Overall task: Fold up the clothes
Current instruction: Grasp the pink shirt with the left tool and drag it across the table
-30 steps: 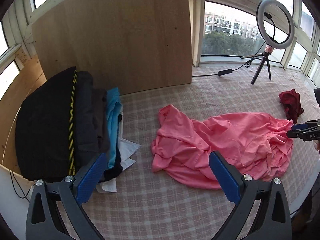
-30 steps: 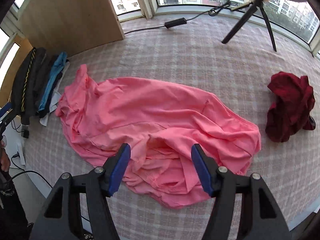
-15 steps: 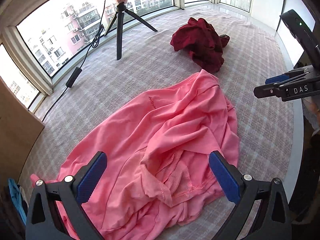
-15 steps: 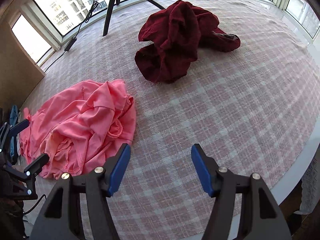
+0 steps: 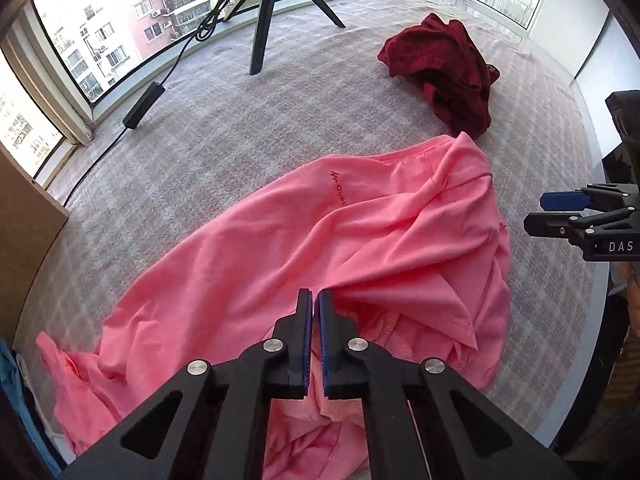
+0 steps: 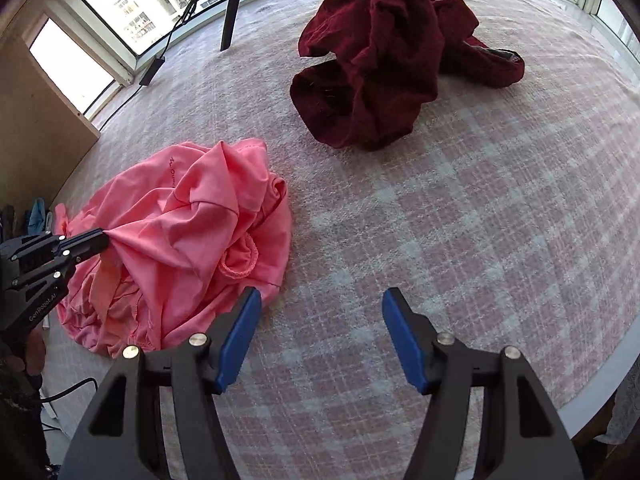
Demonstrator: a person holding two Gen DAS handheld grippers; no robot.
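Observation:
A crumpled pink shirt (image 5: 320, 240) lies on the checked cloth surface (image 5: 224, 128); it also shows in the right wrist view (image 6: 192, 216). My left gripper (image 5: 314, 300) is shut on a fold of the pink shirt, and the right wrist view shows it (image 6: 102, 240) pinching and pulling the fabric. My right gripper (image 6: 320, 312) is open and empty above the bare cloth, to the right of the shirt; it shows at the right edge in the left wrist view (image 5: 560, 208). A dark red garment (image 6: 392, 60) lies bunched beyond the shirt (image 5: 444, 68).
A black tripod (image 5: 264, 12) stands near the windows, with a cable and inline box (image 5: 144, 104) trailing left. A wooden board (image 6: 36, 120) stands at the left. Folded clothes (image 6: 38, 216) peek out at the far left. The surface's edge (image 6: 600, 376) runs near right.
My left gripper moved down onto the pink shirt and closed on a fold of it. My right gripper stayed open and shifted a little over the bare cloth.

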